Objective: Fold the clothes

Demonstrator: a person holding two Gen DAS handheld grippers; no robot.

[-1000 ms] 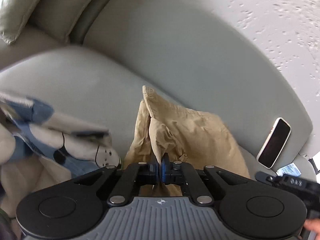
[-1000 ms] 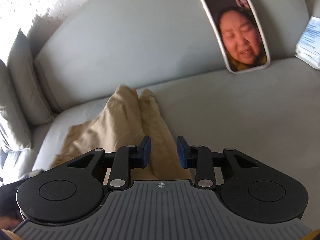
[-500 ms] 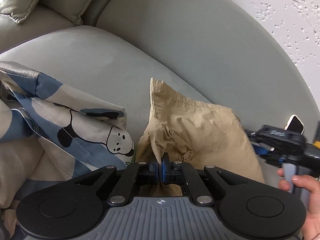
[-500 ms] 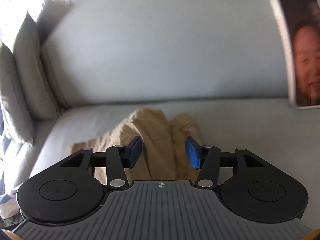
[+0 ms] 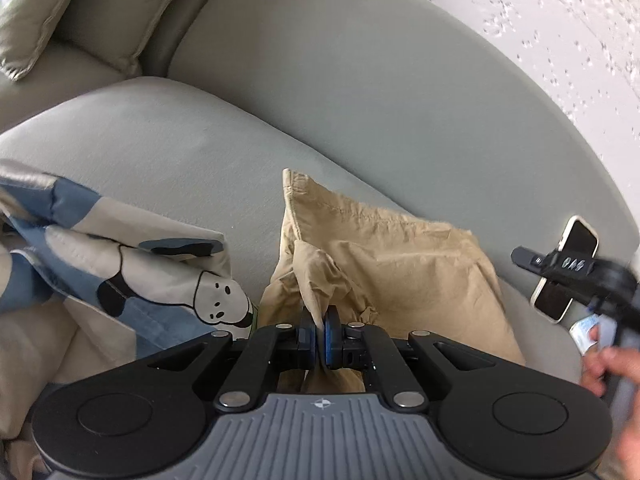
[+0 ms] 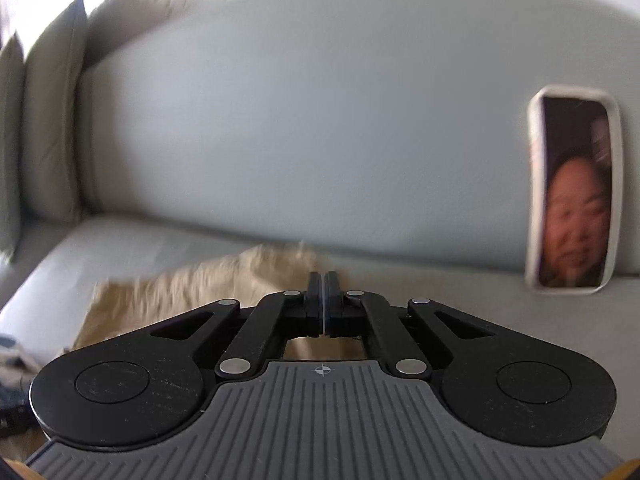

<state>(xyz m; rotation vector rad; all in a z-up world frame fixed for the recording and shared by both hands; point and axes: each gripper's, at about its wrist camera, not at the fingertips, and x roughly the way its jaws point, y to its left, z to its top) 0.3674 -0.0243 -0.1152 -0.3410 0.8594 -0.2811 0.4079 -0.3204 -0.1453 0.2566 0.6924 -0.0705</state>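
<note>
Grey sofa [image 5: 208, 168] against a speckled white wall, cushions at its left end. Tan garment [image 5: 400, 256] lay on the seat near the middle, bunched and part-doubled, one hemmed corner pointing toward the backrest. Left hand-held gripper [image 5: 319, 334] was clamped tight on a gathered ridge of the tan cloth at its near edge. Right hand-held gripper [image 6: 322, 300] had its jaws pressed together with nothing visibly between them; the tan garment [image 6: 192, 292] sat just below and beyond its tips, blurred, so contact unclear. Panda-print fabric [image 5: 132, 264] heaped at the seat's left side, unfolded. Phone [image 6: 574, 192] leaned on the backrest toward the right end. Progress looked early: tan piece only roughly folded over, edges not squared, wrinkles left. Still to do, by my read: get a second grip, flatten, finish the folds, then the panda-print fabric.
</note>
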